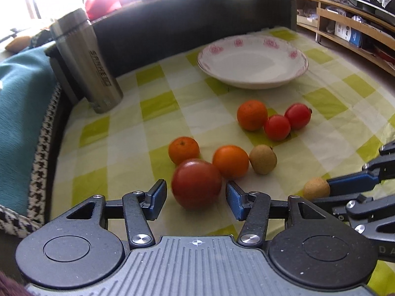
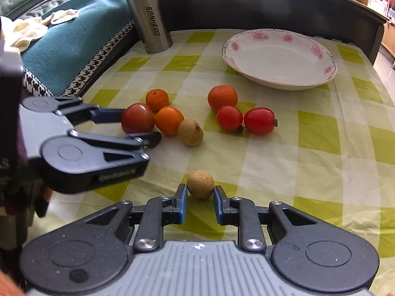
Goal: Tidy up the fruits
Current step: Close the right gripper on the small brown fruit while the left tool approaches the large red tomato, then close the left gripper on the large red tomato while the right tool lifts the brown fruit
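Left tongs [image 1: 196, 198] agape around a dark red tomato [image 1: 196, 183], right tongs [image 2: 199, 203] narrowly parted around a longan [image 2: 200, 184], neither gripped.

Beside the glossy ceramic plate [image 2: 279, 74], a brushed-metal flask [image 2: 150, 14] is gleaming; smooth tomatoes [image 2: 259, 120] are shining on wrinkled matt cloth [image 2: 308, 162]

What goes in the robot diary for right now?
left gripper: open around big tomato | right gripper: open around small brown fruit | plate: empty

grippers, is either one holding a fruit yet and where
Neither: the left gripper brackets the dark red tomato, the right gripper the tan longan, fingers at their sides, not yet closed.
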The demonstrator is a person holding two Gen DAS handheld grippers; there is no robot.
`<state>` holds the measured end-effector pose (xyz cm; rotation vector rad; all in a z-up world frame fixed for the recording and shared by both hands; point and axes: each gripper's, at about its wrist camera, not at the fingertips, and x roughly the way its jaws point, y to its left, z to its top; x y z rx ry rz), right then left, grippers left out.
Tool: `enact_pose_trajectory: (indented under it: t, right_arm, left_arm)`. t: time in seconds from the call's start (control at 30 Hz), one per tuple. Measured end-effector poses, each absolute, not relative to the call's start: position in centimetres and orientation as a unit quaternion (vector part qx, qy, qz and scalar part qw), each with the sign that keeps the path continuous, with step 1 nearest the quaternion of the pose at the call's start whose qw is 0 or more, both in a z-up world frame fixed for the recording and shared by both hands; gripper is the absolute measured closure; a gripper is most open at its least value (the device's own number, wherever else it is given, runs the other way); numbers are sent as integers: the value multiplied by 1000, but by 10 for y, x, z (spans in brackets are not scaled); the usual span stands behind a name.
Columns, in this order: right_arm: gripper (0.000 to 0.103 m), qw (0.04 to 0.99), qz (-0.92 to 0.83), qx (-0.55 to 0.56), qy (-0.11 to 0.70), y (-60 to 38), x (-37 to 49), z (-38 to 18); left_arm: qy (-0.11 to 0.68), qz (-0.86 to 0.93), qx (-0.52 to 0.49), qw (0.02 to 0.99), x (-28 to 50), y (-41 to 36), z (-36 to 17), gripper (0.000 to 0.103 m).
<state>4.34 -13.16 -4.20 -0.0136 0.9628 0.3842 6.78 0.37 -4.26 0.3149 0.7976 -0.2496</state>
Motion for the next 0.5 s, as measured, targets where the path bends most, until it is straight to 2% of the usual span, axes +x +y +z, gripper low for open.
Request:
enact_pose_trajectory:
  t: [0.17, 0.27, 0.5]
  right_arm:
    - [73, 869, 184, 1, 460, -133, 45, -43]
    - [73, 868, 184, 11, 462, -135, 46, -43]
    - [73, 875, 169, 17, 453, -142, 47, -37]
  left_arm:
    - [380, -122, 138, 907, 74, 5, -43, 41]
    - [385, -134, 117, 906, 75, 8, -42, 52]
    - [391, -138, 126, 901, 68, 5, -40, 53]
